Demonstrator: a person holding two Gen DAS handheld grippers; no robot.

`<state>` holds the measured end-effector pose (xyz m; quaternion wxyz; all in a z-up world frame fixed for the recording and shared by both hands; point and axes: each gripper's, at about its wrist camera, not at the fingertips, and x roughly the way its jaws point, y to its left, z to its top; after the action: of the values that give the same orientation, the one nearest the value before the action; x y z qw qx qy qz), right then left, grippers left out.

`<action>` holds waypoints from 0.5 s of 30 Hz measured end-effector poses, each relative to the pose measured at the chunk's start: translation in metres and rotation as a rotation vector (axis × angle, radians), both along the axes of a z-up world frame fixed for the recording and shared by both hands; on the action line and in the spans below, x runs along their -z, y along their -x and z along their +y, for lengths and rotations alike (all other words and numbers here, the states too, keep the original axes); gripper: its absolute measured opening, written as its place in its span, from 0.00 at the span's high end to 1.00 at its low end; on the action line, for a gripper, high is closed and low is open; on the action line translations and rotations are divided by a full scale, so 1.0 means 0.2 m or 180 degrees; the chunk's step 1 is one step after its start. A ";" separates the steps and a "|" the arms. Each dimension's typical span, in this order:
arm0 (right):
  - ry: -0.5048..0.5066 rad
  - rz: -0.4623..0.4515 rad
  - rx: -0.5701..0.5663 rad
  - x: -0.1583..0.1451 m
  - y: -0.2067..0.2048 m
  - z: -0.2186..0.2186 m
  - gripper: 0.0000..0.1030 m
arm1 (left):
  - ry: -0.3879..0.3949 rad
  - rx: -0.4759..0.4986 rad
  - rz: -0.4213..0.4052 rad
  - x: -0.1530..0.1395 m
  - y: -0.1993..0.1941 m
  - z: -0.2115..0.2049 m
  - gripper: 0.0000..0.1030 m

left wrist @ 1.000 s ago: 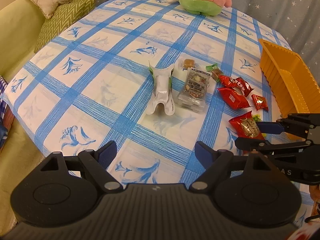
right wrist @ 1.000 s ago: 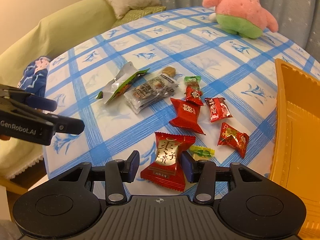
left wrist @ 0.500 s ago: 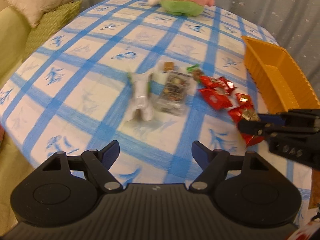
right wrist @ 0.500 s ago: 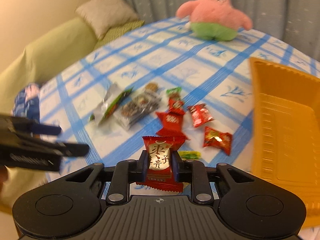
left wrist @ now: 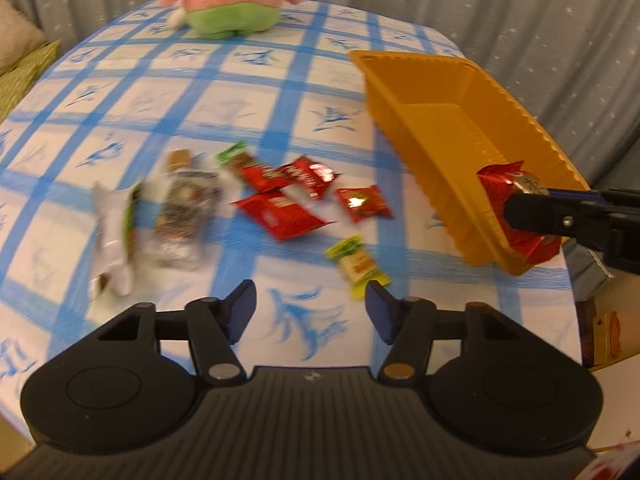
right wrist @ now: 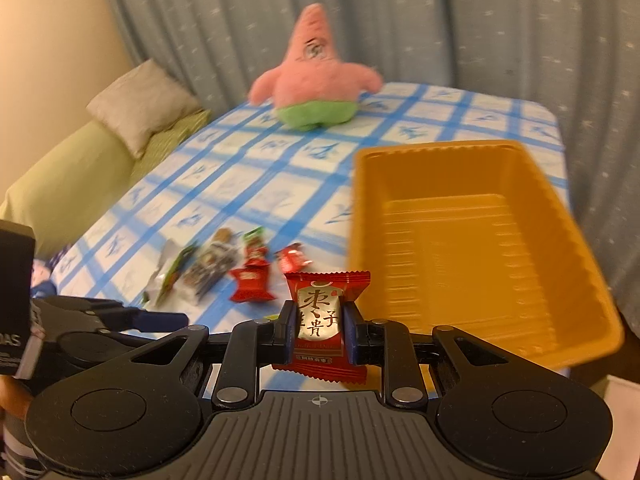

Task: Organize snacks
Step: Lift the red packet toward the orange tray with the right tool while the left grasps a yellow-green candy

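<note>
My right gripper (right wrist: 319,330) is shut on a red snack packet with gold lettering (right wrist: 325,305), held in the air beside the near left corner of the orange tray (right wrist: 472,240). In the left wrist view that red snack packet (left wrist: 505,196) hangs at the near end of the orange tray (left wrist: 436,128), in the right gripper's fingers (left wrist: 536,210). My left gripper (left wrist: 309,311) hovers over the tablecloth with its jaws closing and nothing between them. A small yellow-green candy (left wrist: 357,264) lies just beyond its right finger. More red packets (left wrist: 280,216) and a clear bag (left wrist: 180,212) lie farther left.
A pink and green plush star (right wrist: 316,80) sits at the far side of the blue-checked tablecloth (left wrist: 224,80). A white wrapper (left wrist: 114,236) lies at the left of the snack pile. A green sofa with cushions (right wrist: 136,116) stands beyond the table's left edge, grey curtains behind.
The right gripper closed on the red gold-lettered packet, lifted it off the cloth and carried it toward the orange tray. The left gripper swung right toward the yellow-green candy, its jaws narrowing.
</note>
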<state>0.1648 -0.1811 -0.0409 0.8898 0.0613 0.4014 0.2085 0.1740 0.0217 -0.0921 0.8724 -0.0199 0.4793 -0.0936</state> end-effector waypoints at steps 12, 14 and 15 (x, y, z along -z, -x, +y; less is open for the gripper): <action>-0.0022 -0.0004 0.0421 -0.03 0.04 -0.25 0.76 | 0.0005 0.0081 0.0111 0.10 -0.13 -0.17 0.68; -0.0020 -0.0008 0.0457 -0.04 0.04 -0.28 0.76 | -0.0014 0.0059 0.0131 0.11 -0.15 -0.19 0.70; -0.0018 -0.0009 0.0469 -0.04 0.04 -0.28 0.76 | -0.0012 0.0049 0.0138 0.12 -0.16 -0.19 0.72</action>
<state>0.1560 -0.2379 -0.0333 0.9031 0.0929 0.3939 0.1437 0.2056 -0.0163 -0.1155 0.8611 -0.0165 0.4984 -0.0990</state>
